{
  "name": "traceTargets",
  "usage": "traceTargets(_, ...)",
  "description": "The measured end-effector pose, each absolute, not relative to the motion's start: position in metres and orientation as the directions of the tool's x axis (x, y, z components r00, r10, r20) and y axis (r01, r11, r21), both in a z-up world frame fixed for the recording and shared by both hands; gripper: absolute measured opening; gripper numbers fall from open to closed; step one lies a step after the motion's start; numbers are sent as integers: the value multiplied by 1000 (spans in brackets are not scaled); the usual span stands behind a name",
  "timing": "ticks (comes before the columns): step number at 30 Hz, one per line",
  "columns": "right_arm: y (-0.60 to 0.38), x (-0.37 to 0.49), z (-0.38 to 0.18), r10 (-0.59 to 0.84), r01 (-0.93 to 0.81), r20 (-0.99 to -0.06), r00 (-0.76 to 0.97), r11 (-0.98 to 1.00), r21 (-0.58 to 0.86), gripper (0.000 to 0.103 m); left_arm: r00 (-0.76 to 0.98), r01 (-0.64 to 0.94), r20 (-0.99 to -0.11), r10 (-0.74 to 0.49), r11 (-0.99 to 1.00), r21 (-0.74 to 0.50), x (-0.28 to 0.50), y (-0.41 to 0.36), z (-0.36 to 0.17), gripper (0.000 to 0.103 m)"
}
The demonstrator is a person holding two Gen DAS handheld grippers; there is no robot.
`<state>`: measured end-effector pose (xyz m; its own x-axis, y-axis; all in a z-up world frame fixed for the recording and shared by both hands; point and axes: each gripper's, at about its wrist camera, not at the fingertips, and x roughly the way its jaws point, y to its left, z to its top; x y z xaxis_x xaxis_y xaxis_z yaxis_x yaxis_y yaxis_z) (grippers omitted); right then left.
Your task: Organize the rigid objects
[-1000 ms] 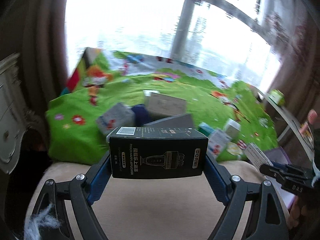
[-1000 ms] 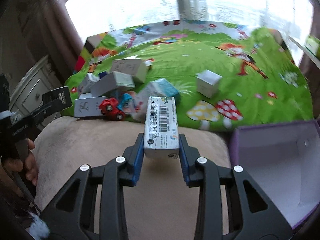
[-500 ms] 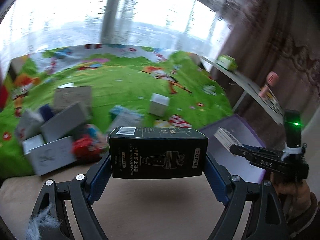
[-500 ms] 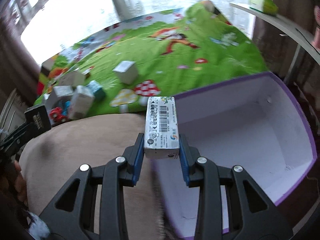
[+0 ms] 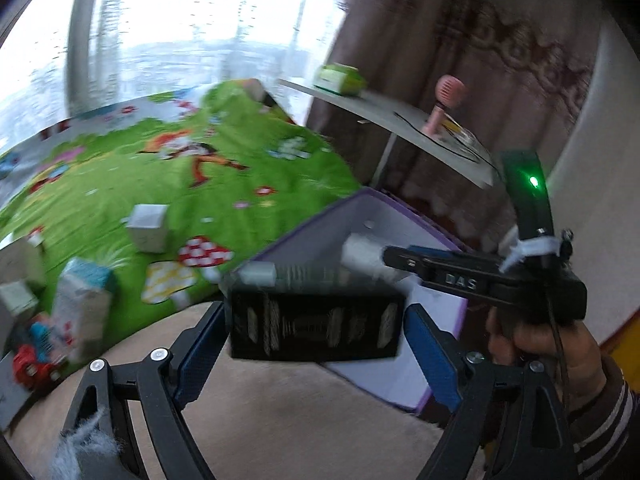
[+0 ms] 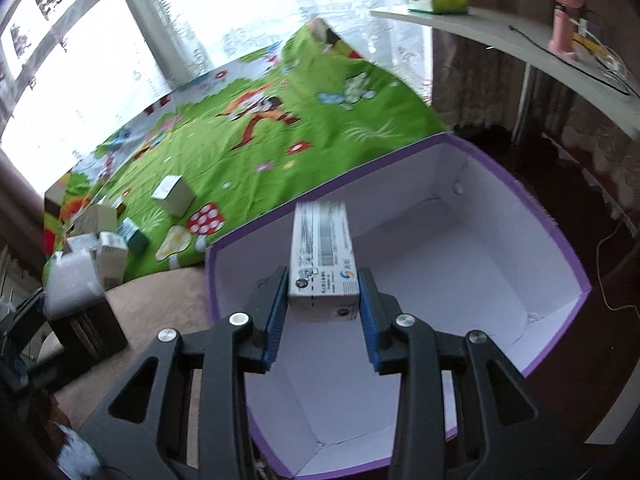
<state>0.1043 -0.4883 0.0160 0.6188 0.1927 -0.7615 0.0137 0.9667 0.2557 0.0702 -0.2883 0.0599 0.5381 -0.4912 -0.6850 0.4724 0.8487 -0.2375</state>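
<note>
Both grippers now over the purple cardboard bin, jaws just opening

The left gripper (image 5: pixel 316 332), spread, has a motion-blurred black rectangular carton (image 5: pixel 314 324) between its pads with gaps showing. The right gripper (image 6: pixel 324 308) has loosened around the white barcoded carton (image 6: pixel 322 256), above the white-lined purple bin (image 6: pixel 560 248). A second ago both faced the green play mat (image 6: pixel 248 148), now at 10 o'clock.

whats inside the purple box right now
The purple box shows only bare white floor and walls; nothing lies in it. The white carton hangs over it between the right gripper's just-opening pads. The gripper and carton cover part of the floor.
</note>
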Motion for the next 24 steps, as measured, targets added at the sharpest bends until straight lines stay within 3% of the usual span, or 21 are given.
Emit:
traceTargets(1, -491, 105, 16, 192, 20, -761, 620, 966, 260, 50, 536, 476, -687, -491, 848, -235, 71, -292, 59, 95)
traceTargets(3, -498, 104, 17, 194, 33, -751, 632, 961, 276, 71, 534, 481, -690, -488, 847, -227, 68, -293, 59, 97)
traceTargets(5, -500, 102, 19, 195, 33, -741, 643, 959, 281, 75, 540, 469, -689, -483, 853, -231, 66, -290, 59, 100)
traceTargets(14, -488, 104, 16, 239, -11, -737, 632, 954, 300, 76, 539, 433, -668, -513, 849, -303, 66, -267, 59, 101)
traceTargets(24, -457, 103, 15, 334, -108, -728, 599, 934, 340, 76, 601, 302, -648, -468, 884, -358, 60, -206, 58, 101)
